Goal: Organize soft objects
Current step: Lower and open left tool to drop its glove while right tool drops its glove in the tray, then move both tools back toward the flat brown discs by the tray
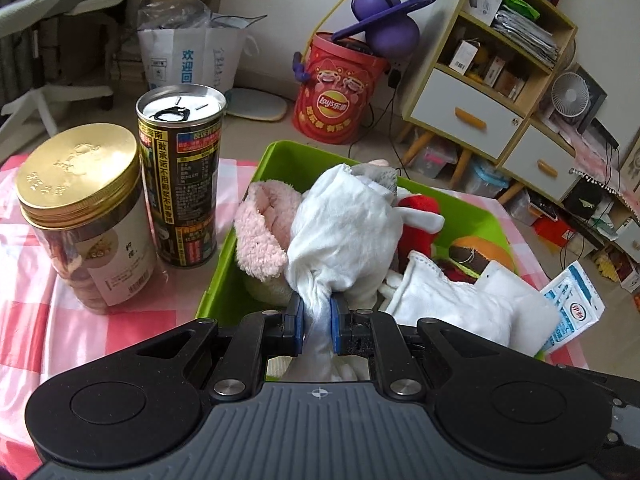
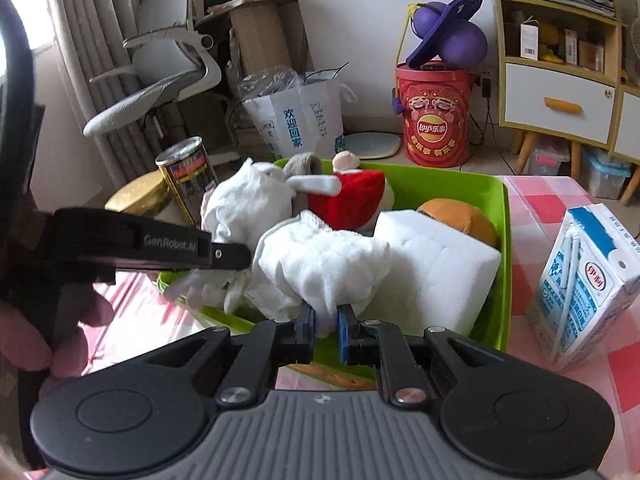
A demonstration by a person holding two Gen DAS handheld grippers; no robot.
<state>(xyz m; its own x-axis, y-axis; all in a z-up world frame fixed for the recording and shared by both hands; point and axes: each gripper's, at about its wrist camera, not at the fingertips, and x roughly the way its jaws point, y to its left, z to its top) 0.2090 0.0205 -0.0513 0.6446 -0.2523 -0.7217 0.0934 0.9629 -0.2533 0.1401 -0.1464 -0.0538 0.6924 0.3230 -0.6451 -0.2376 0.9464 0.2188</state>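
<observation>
Left gripper (image 1: 317,312) and right gripper (image 2: 326,318), jaws pinched shut, each hold a bunched white cotton cloth (image 1: 344,236) (image 2: 320,264) over the green plastic bin (image 1: 280,156), presumably to drop among plush toys.

Milk carton (image 1: 574,308): half hidden behind white cloth (image 1: 460,304). Gold-lidded jar (image 2: 138,200): mostly behind left hand-held gripper (image 2: 240,256). Orange plush (image 2: 460,216): partly covered by white block (image 2: 440,260).

My left gripper (image 1: 317,320) points steeply down, its blue pads pinched tight on a twist of white cloth (image 1: 340,232). My right gripper (image 2: 326,328) tilts down too, jaws clamped on another white cloth (image 2: 320,264). My left hand (image 2: 44,328) wraps its handle.
</observation>
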